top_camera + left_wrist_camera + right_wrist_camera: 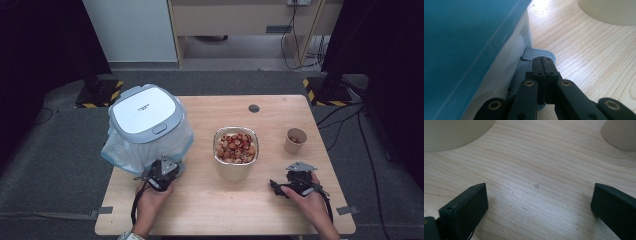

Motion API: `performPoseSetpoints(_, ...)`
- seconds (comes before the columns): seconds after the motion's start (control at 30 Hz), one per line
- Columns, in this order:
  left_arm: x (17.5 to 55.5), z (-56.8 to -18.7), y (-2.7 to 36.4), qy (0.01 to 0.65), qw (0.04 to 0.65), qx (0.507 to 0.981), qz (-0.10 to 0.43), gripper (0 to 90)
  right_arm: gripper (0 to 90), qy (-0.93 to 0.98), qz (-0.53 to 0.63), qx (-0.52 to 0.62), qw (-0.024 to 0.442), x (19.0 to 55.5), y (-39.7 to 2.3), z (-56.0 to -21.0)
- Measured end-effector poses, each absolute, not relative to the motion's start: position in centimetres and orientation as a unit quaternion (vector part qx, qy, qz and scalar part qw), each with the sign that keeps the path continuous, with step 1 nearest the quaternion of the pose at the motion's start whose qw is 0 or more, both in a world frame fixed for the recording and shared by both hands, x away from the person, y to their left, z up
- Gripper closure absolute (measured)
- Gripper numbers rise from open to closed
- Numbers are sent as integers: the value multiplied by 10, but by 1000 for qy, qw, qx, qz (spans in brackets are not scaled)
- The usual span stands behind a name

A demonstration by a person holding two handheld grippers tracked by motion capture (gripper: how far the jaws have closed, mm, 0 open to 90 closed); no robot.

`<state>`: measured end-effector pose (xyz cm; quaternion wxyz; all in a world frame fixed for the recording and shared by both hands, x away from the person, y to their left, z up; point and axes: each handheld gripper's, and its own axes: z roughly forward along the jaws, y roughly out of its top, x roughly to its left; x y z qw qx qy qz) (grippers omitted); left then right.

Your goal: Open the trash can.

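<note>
A: How do the fingers stand?
B: Left gripper point(543, 60): fingers pressed together with nothing between them, tips resting on the grey ribbed pedal point(537, 53) at the foot of the bin point(147, 131). Right gripper point(537, 202): fingers spread wide over bare bench point(536, 167), holding nothing

A: And the bin?
B: White, grey lid closed, bag lined, at the bench's left

A: Around them?
B: A metal bowl point(235, 146) of reddish pieces mid-bench, a paper cup point(295, 140) right; neither blocks the pedal
</note>
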<state>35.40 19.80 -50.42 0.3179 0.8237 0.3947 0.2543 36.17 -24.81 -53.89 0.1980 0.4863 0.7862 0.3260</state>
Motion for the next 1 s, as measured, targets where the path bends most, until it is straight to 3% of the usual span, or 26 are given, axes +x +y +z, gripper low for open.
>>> performPoseSetpoints(0.47,352,-512,192,381,296,832,274,895,16,786,326,487,198,362,-248,-539)
performPoseSetpoints(1.0,355,-518,192,390,294,832,262,895,41,782,325,494,197,362,-248,-538)
